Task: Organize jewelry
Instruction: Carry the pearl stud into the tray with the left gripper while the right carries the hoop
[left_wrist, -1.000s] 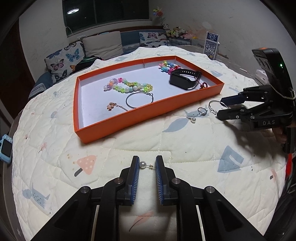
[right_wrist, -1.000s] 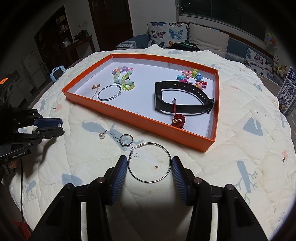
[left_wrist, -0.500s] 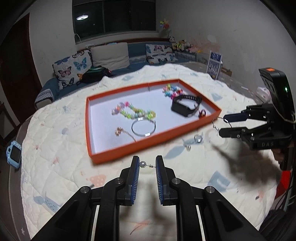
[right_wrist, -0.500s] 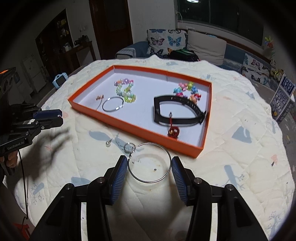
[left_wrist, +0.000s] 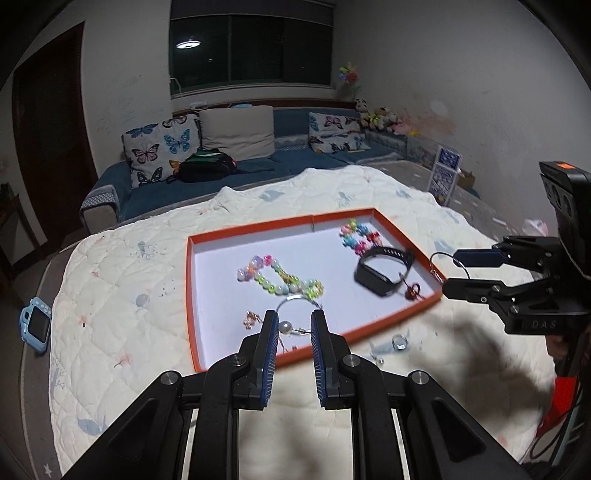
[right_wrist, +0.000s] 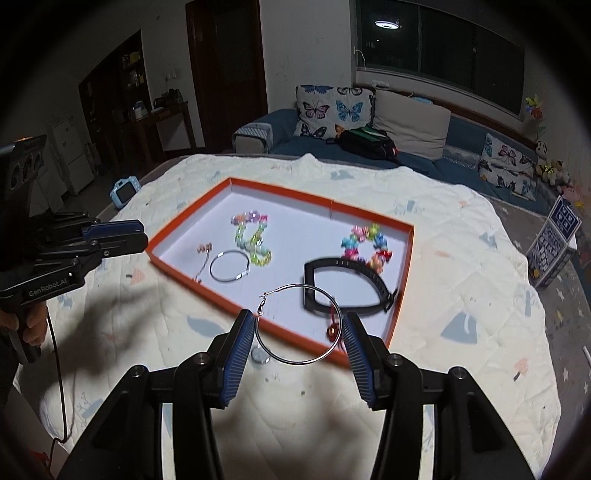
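My left gripper (left_wrist: 293, 330) is shut on a pearl stud earring (left_wrist: 285, 326) and holds it in the air above the near edge of the orange tray (left_wrist: 190, 280). My right gripper (right_wrist: 299, 332) is shut on a large silver hoop earring (right_wrist: 295, 325), raised above the tray's (right_wrist: 404, 266) near right edge. In the tray lie two colourful bead bracelets (right_wrist: 253, 236), a silver hoop (right_wrist: 229, 266), a black wristband (right_wrist: 347, 286), a red charm (right_wrist: 332, 328) and a small gold piece (right_wrist: 204, 248). A small ring (left_wrist: 399, 341) and another pearl stud (left_wrist: 379, 360) lie on the quilt.
The tray sits on a round table covered with a white quilt (left_wrist: 110, 295). A blue toy camera (left_wrist: 35, 321) lies at the table's left edge. A sofa with butterfly cushions (left_wrist: 159, 151) stands behind. A patterned box (right_wrist: 554, 247) stands at the right.
Both grippers have risen from the quilt with their earrings and moved toward the tray. The tray now looks farther below.
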